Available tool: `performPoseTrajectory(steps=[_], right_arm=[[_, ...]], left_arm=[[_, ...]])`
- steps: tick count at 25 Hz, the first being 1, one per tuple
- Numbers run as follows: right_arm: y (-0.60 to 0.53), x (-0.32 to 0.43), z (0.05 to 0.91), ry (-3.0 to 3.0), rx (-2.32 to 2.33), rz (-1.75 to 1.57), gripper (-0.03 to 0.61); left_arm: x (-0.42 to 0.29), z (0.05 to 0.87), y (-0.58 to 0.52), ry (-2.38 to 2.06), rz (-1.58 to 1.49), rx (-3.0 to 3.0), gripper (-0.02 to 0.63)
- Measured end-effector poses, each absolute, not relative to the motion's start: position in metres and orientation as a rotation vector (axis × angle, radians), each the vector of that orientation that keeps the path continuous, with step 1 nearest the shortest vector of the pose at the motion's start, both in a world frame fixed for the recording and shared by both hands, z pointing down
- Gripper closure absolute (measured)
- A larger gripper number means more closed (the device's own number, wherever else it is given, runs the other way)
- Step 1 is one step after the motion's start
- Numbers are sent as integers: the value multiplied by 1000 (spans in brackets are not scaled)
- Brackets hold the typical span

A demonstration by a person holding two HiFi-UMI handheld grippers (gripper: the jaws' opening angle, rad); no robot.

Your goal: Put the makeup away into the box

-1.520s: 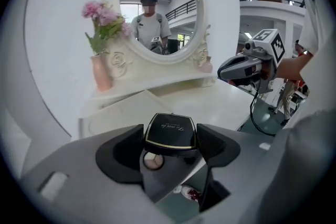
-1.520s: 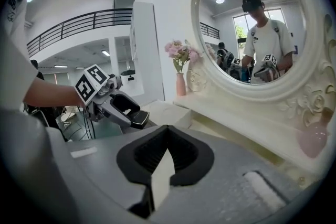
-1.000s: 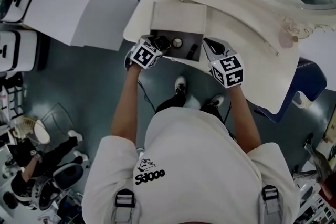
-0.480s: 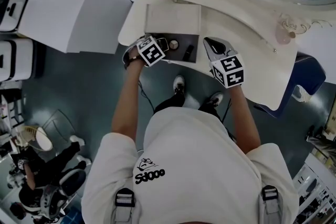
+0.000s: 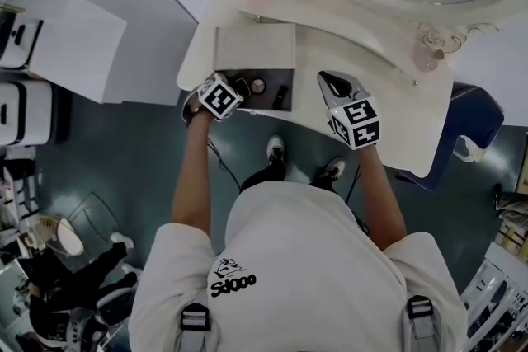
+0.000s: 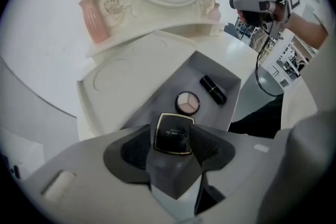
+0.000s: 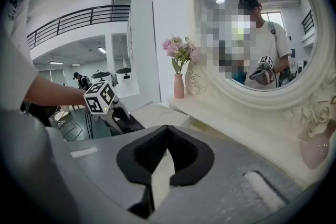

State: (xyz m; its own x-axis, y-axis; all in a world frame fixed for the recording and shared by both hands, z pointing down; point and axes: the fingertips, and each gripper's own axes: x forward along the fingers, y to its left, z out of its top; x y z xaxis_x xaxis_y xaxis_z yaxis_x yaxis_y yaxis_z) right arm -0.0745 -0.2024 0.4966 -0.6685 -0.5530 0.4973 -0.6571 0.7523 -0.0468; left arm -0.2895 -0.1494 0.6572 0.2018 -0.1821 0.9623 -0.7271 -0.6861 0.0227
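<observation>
Left gripper jaws closing, black compact clasped between

We wear a white short-sleeved T-shirt with a small black logo, grey shoulder straps with black buckles and white shoes. Our grey left gripper and right gripper have black pads, white cubes with black square markers and a thin black cable.

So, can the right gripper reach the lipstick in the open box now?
Probably yes: the lipstick lies uncovered at the box end nearest the right gripper, nothing between them. Its shut fingers must open first.
</observation>
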Motion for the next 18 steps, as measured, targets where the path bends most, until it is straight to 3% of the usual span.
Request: performPoseTrajectory(steps=[2, 5, 6, 18], right_arm=[[-206, -60, 488, -2493, 950, 287, 575], [-211, -38, 471, -2491, 1008, 244, 575], [-212, -30, 463, -2489, 1027, 222, 575], [-218, 70, 356, -2402, 1304, -105, 575]], left_arm=[[-280, 637, -169, -966, 1412, 2087, 414], [-258, 583, -205, -1188, 1215, 2252, 576], [-247, 564, -213, -1233, 1138, 2308, 597], [-87, 383, -241, -1240, 495, 2808, 597]])
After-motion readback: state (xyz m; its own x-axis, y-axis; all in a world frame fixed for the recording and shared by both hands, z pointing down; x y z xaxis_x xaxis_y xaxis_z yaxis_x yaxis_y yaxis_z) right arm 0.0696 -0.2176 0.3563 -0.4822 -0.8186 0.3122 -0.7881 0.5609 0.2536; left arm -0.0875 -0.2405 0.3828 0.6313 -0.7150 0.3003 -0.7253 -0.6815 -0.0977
